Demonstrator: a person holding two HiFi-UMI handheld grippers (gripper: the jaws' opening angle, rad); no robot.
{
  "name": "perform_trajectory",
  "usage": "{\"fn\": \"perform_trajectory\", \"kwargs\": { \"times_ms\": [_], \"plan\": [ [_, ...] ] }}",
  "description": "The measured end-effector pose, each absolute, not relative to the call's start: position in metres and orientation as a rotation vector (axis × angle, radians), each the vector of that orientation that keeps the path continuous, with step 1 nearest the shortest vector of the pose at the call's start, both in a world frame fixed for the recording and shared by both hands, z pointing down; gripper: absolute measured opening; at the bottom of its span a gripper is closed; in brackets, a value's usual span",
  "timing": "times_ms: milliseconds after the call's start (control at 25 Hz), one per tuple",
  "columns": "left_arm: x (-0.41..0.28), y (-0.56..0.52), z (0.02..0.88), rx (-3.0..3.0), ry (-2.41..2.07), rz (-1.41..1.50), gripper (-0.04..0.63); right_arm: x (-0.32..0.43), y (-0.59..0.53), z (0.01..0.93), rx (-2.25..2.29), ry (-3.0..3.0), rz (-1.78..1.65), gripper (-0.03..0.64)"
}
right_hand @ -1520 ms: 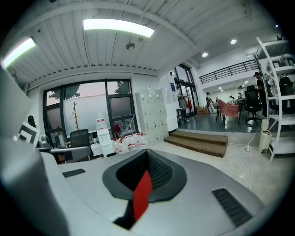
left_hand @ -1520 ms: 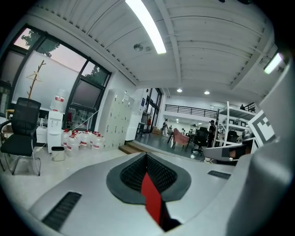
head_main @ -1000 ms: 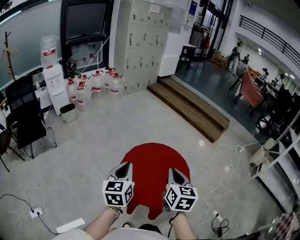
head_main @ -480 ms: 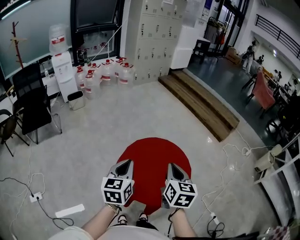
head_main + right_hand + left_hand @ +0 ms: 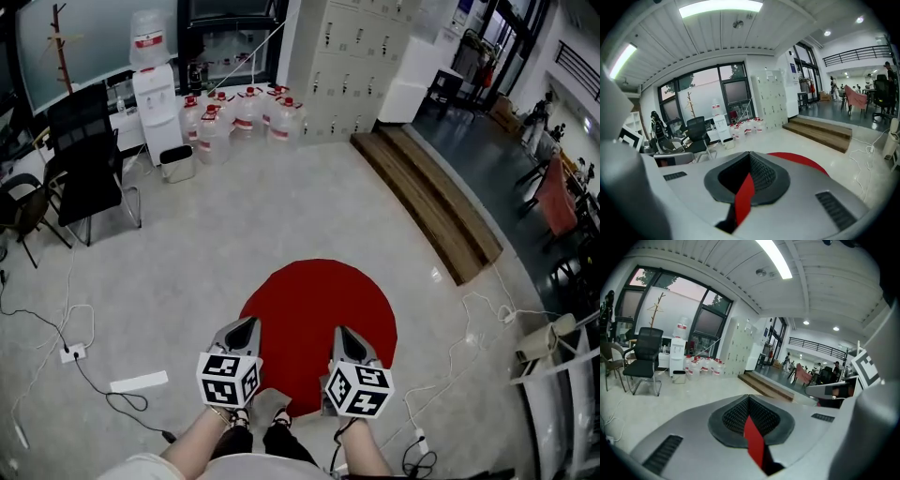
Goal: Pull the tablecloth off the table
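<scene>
A round red tablecloth (image 5: pixel 317 319) spreads out over the floor area just in front of me in the head view; no table surface shows under it. My left gripper (image 5: pixel 245 325) and right gripper (image 5: pixel 344 335) sit side by side over its near part. In the left gripper view, the left gripper (image 5: pixel 749 414) is shut on a red strip of the cloth (image 5: pixel 753 442). The right gripper (image 5: pixel 749 176) pinches a red fold (image 5: pixel 743 199) the same way, with more of the cloth (image 5: pixel 801 161) lying beyond its jaws. My shoes (image 5: pixel 266 412) show below the cloth's near edge.
Water bottles (image 5: pixel 239 111), a dispenser (image 5: pixel 155 80) and black chairs (image 5: pixel 89 155) stand at the back left. Grey lockers (image 5: pixel 352 42) line the back. A wooden step (image 5: pixel 441 211) runs along the right. Cables (image 5: pixel 80 352) and a white power strip (image 5: pixel 139 382) lie on the floor.
The head view has swung, so the room has slid down and right in frame. The cloth now looks rounder and its ragged near edge has evened out. My shoes have come into view.
</scene>
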State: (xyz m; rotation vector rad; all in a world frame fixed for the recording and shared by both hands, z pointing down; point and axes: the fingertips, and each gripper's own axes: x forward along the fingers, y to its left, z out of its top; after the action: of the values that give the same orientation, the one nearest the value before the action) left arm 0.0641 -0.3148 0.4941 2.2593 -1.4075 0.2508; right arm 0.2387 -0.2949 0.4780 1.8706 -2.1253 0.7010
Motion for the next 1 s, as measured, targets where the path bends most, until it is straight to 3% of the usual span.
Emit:
{"fn": "perform_trajectory", "kwargs": {
  "times_ms": [1000],
  "plan": [
    [0.0,-0.273,0.623,1.964,-1.43,0.389,0.015,0.157,-0.286,0.598,1.541,-2.066,0.908,0.025]
  ]
}}
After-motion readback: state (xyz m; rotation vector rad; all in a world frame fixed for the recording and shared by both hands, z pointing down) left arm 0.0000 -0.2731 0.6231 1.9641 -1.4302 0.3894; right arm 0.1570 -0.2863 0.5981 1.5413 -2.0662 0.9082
